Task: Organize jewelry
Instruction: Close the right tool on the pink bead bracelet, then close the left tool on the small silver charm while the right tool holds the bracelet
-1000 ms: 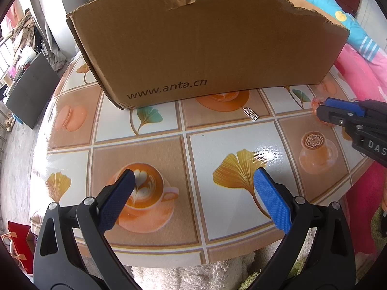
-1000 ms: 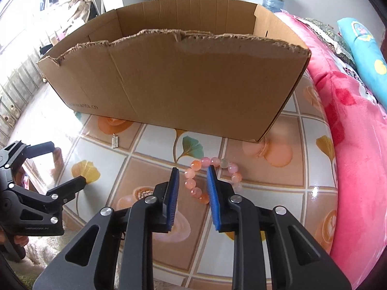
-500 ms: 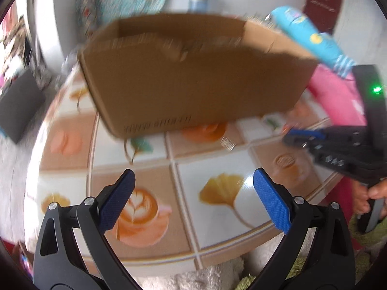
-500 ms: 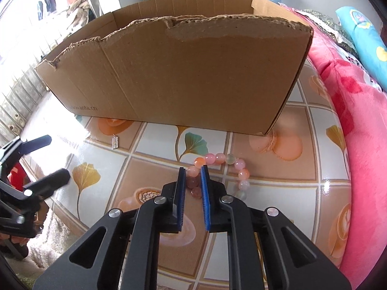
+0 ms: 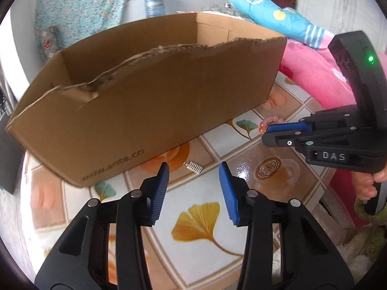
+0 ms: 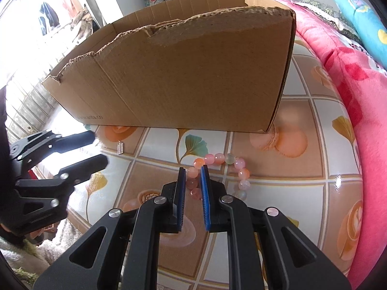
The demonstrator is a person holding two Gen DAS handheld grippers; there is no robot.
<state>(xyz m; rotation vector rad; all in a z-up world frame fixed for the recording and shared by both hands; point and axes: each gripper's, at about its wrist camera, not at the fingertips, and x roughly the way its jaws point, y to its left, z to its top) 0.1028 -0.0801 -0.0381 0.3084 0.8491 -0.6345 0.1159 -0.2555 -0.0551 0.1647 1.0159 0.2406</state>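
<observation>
Surface: glossy tiled-print tabletop [image 6: 278,193], torn brown cardboard box [image 6: 188,72] behind
Right gripper [image 6: 193,176]: clenched on pink bead bracelet [image 6: 219,158]
Left gripper [image 5: 192,176]: released, near small silver pendant [image 5: 194,166]
Risk: round beads may slip from the pads on lifting

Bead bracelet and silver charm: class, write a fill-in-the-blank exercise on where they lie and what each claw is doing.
The right claw grips the bead ___ on the table.
The left claw is ___, pointing at the silver charm.
Both pieces lie in front of the cardboard ___.
The printed leaf under the left claw is ___.

Missing words: bracelet; open; box; yellow
</observation>
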